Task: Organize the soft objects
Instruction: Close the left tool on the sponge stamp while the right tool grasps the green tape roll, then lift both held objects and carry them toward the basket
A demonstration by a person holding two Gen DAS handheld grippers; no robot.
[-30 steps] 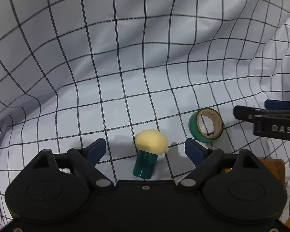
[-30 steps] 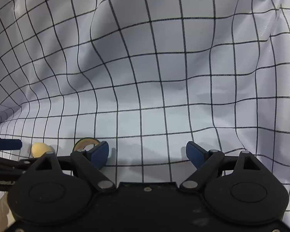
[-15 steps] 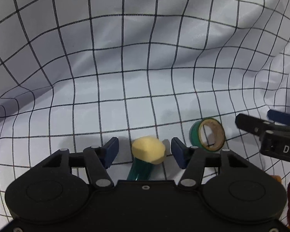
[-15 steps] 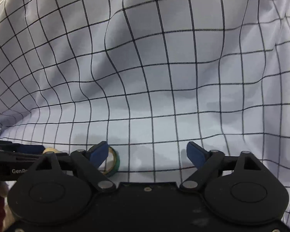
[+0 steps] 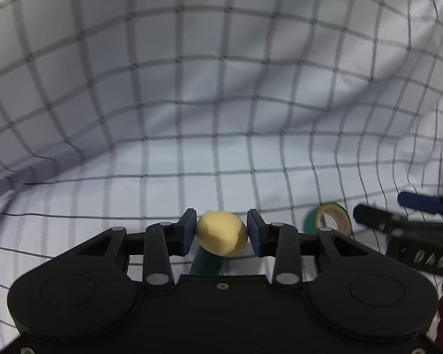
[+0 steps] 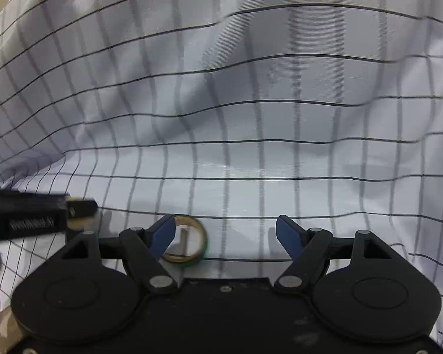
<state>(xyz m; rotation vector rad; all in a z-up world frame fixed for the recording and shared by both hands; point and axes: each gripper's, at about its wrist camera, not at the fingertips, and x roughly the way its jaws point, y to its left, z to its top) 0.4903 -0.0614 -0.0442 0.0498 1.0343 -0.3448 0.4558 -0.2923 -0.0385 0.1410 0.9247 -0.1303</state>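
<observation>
Now, left gripper (image 5: 221, 233): closed down on the yellow foam head of the sponge applicator (image 5: 221, 232); both blue pads touch the foam, one at 9 o'clock of it and one at 3 o'clock.
Sponge applicator: its dark green handle (image 5: 208, 262) runs from the foam toward 6 o'clock, down to the gripper body; whether it rests on the cloth cannot be told.
Right gripper (image 6: 225, 234): spread wide, nothing between the pads.
Tape roll (image 6: 189, 243): green with a tan core, standing on edge on the cloth, just inside the right gripper's left pad (image 6: 162, 233), which overlaps its rim at 9 o'clock; contact cannot be told.
Tape roll from the left wrist view (image 5: 329, 221): at 3 o'clock of the foam head, apart from it, beside the blurred right gripper at the frame's 3 o'clock edge.
Checked cloth (image 5: 192, 103): white with dark grid lines, wrinkled, rising behind both tools toward 12 o'clock.
</observation>
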